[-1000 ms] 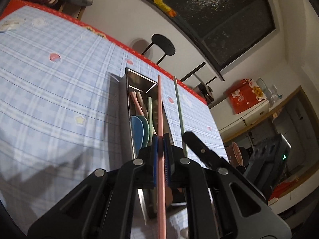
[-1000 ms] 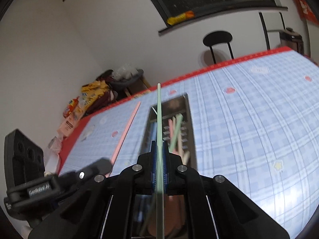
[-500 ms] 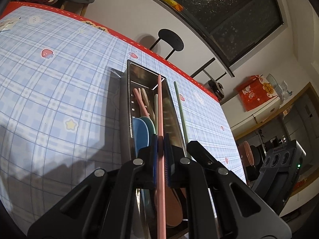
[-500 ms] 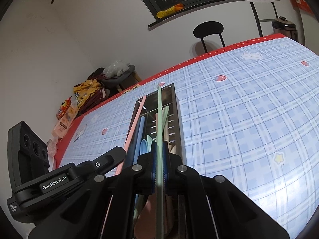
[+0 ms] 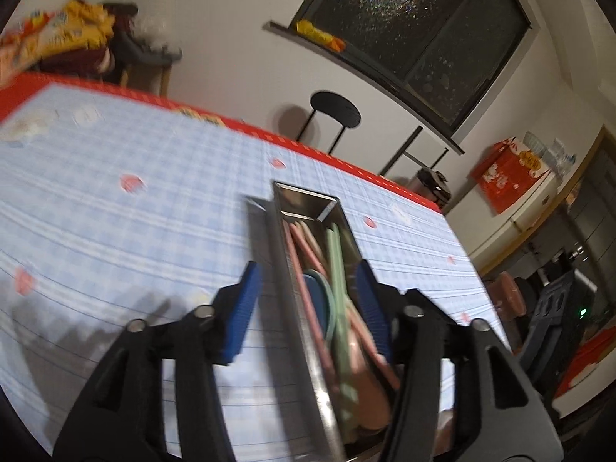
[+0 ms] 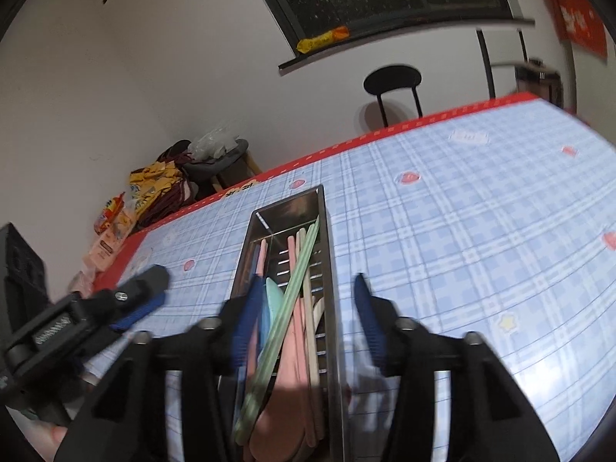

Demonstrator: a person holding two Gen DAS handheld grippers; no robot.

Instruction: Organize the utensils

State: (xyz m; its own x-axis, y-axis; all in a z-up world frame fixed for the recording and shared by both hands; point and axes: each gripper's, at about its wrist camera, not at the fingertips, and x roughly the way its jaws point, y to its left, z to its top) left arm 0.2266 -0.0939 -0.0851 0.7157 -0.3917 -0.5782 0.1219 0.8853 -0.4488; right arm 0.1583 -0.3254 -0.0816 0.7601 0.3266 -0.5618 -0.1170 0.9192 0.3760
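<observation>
Left tongs (image 5: 308,308) and right tongs (image 6: 306,317): just been opening, now spread, nothing pinched. Pink chopstick (image 5: 304,292) and green chopstick (image 6: 292,300) lying loose in steel tray (image 6: 327,254) on tabletop (image 6: 481,238), among spoons. Judged light, stiff, smooth, prone to roll or slip. Best pinched mid-shaft, across the narrow width.

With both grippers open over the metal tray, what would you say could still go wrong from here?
1. The green chopsticks lie slanted across the other utensils, near end raised; they may slide or stick out of the tray.
2. The right gripper and left gripper, jaws just opened and holding nothing, straddle the tray; pulling back carelessly could knock it.
3. The two grippers are close together and might collide.
</observation>
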